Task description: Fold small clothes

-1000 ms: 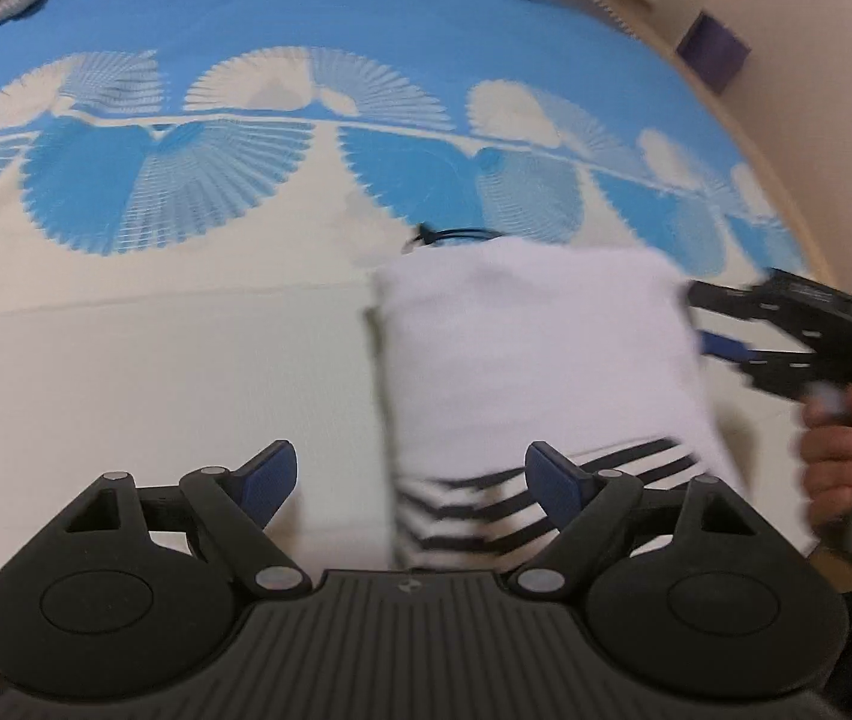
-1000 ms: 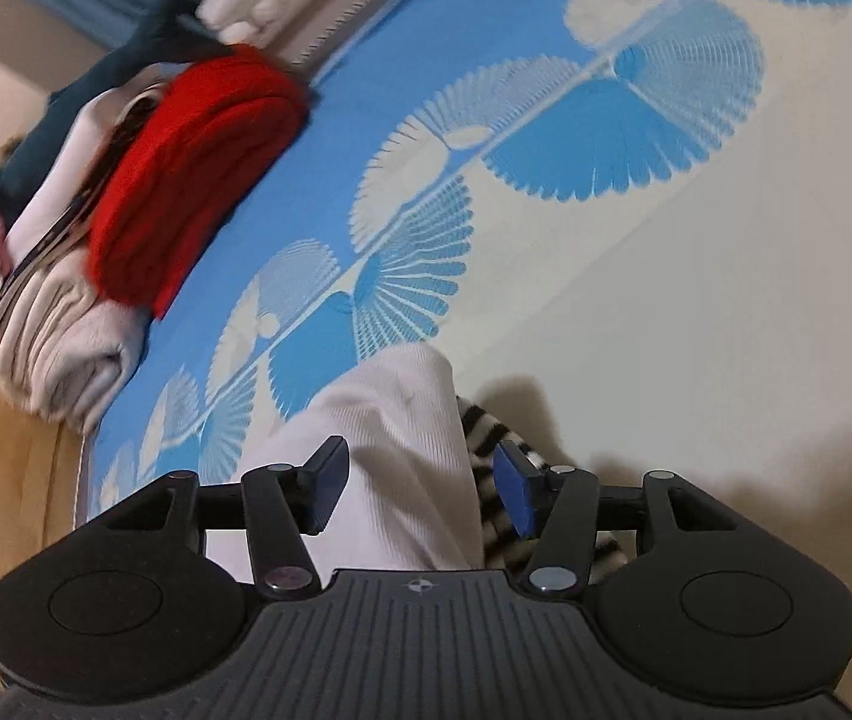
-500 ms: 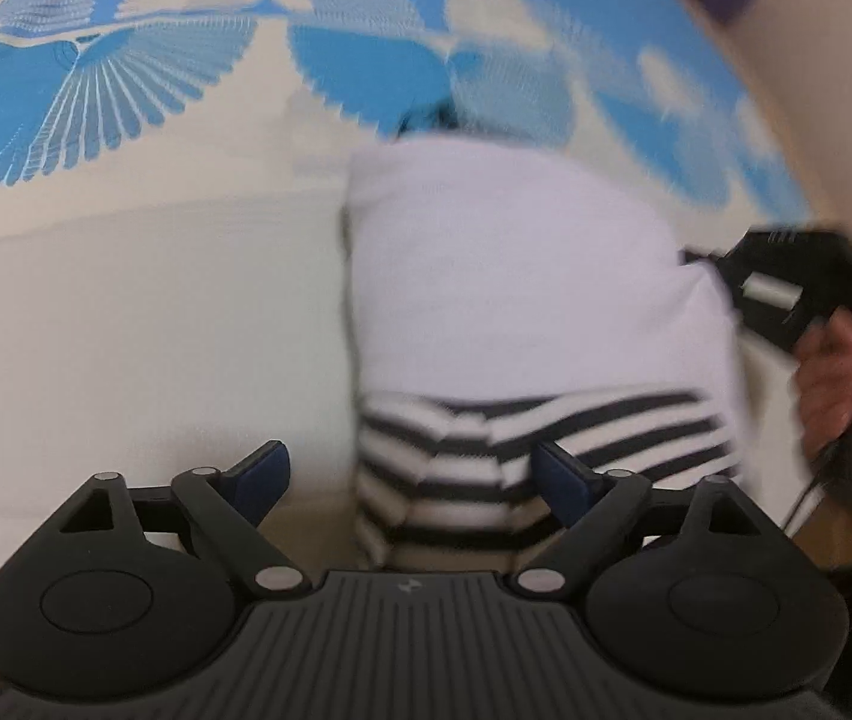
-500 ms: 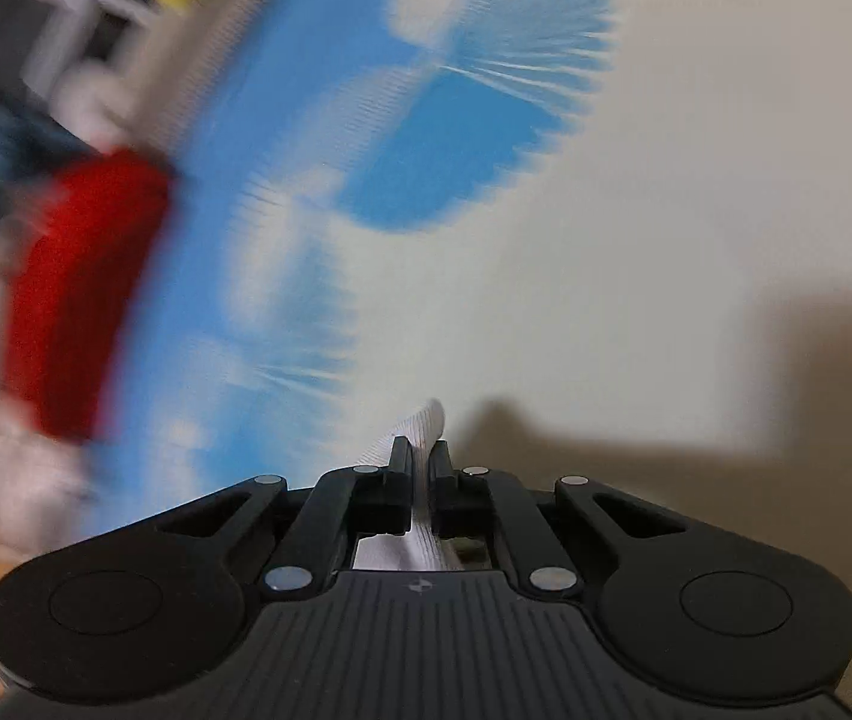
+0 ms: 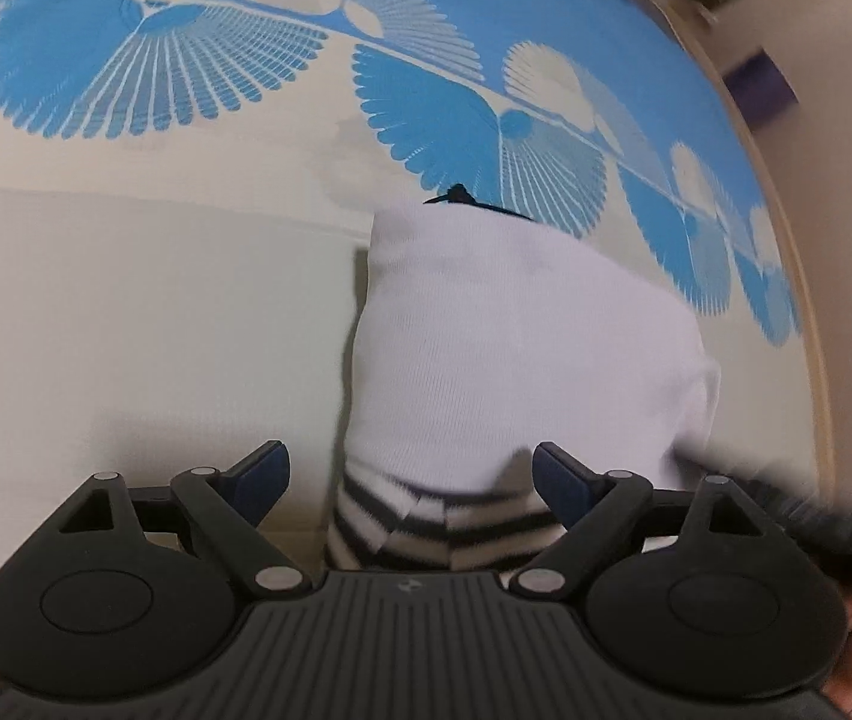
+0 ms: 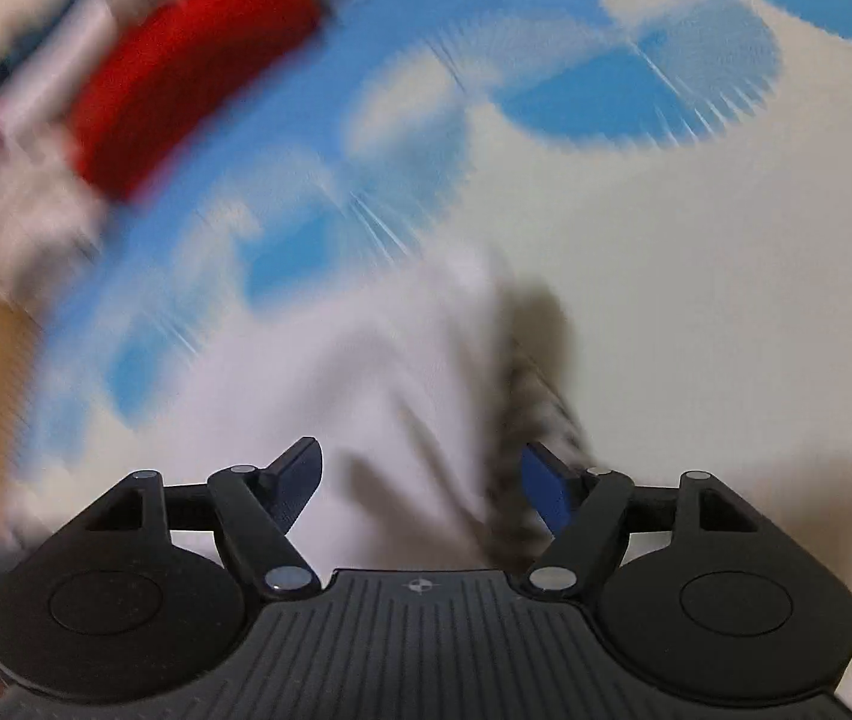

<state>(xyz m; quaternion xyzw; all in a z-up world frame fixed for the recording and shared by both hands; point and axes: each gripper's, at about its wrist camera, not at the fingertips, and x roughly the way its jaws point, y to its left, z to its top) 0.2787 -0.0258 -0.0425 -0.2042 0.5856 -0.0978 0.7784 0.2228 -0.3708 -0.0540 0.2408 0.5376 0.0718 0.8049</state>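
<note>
The left claw (image 5: 411,480) hangs spread above the folded white garment (image 5: 516,348) on the bed (image 5: 126,312) — the right claw (image 6: 420,477) has just sprung apart, clamping nothing.

The bedsheet (image 5: 126,312) is coloured cream, with a blue band of fan-shaped motifs printed towards its far edge. The folded garment (image 5: 516,348) is seen as plain white, with black-and-white stripes along its near edge. A red folded cloth (image 6: 186,72) is shown, blurred, at the sheet's far corner.
</note>
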